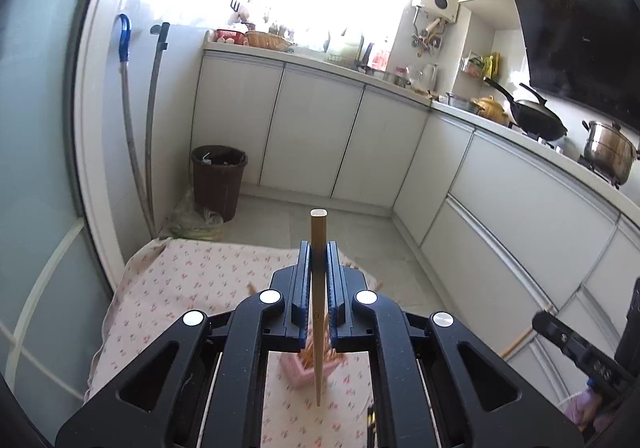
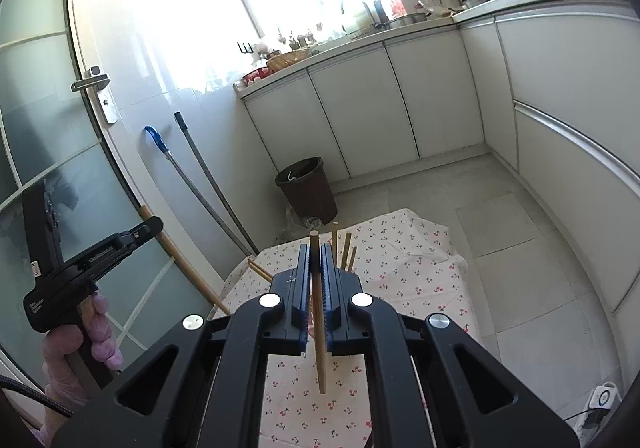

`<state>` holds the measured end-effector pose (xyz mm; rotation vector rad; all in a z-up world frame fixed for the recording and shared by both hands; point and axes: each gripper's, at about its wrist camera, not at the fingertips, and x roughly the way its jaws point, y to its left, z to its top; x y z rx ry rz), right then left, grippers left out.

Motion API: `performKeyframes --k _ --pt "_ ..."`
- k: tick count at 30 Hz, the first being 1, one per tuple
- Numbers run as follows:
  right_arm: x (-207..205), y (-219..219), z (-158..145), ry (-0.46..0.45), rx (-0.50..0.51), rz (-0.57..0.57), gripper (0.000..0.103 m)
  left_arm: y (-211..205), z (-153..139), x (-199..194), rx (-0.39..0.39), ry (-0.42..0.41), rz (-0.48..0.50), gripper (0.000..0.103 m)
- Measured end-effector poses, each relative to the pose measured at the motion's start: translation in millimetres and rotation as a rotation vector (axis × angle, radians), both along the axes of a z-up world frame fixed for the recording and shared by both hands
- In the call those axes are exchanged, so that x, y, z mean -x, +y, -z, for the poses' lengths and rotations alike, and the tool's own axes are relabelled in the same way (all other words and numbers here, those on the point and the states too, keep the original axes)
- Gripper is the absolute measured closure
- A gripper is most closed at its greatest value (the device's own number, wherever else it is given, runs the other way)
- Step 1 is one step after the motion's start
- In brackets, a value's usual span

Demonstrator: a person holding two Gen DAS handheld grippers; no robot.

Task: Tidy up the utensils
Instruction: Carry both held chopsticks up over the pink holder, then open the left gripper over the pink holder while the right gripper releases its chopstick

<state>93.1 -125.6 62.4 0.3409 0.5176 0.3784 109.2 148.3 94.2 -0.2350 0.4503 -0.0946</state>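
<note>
My left gripper (image 1: 319, 248) is shut on a wooden chopstick (image 1: 319, 308) that stands nearly upright between the blue pads, well above the cherry-print cloth (image 1: 180, 288). Below it a pink holder (image 1: 308, 372) filled with chopsticks shows blurred on the cloth. My right gripper (image 2: 318, 252) is shut on another wooden chopstick (image 2: 319, 348), also nearly upright over the cloth (image 2: 408, 260). Behind its fingers several chopstick ends (image 2: 346, 248) stick up, and two more (image 2: 259, 270) jut out at the left. The left gripper's body (image 2: 80, 268), held in a gloved hand, appears at the left of the right wrist view.
A brown waste bin (image 1: 218, 179) stands on the floor beyond the cloth, with mop handles (image 1: 150, 127) leaning on the wall. White cabinets (image 1: 500, 199) run along the back and right, with a wok (image 1: 536, 119) and a steel pot (image 1: 608, 151) on the counter. A glass door (image 2: 48, 127) is at the left.
</note>
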Motion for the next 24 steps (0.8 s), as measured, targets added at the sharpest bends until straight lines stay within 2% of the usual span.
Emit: performKeyframes --k 3,7,9,11,13,15,19,24 --pt "-11.7 1.6 -8.7 -0.009 0.004 0.006 0.098 -4.9 5.8 -26.8 0.007 -0.001 -0.030 0.097" --pt "-29.9 4.2 -14.7 -0.007 0.014 0.014 0.098 -9.4 28.8 -61.7 0.005 0.023 -0.066 0.096" --pt "-38.8 7.6 -15.0 -0.003 0.016 0.018 0.098 -11.9 43.4 -77.0 -0.001 0.056 -0.060 0.095" --pt "-48.0 13.0 -15.3 -0.001 0.020 0.020 0.098 -10.0 58.0 -86.8 0.029 0.090 -0.043 0.094" --pt "-55.6 18.4 -15.5 0.002 0.020 0.017 0.098 -0.4 63.5 -81.3 0.062 0.095 -0.052 0.093" --pt "-62.5 25.8 -16.5 0.001 0.028 0.012 0.098 9.8 58.8 -67.2 0.084 0.063 -0.076 0.089" --pt "-74.5 42.3 -20.5 -0.014 0.053 0.011 0.098 34.9 47.0 -38.9 0.151 -0.007 -0.126 0.077" --pt "-92.6 63.1 -21.5 -0.022 0.078 0.018 0.098 53.9 47.6 -38.3 0.166 -0.004 -0.142 0.073"
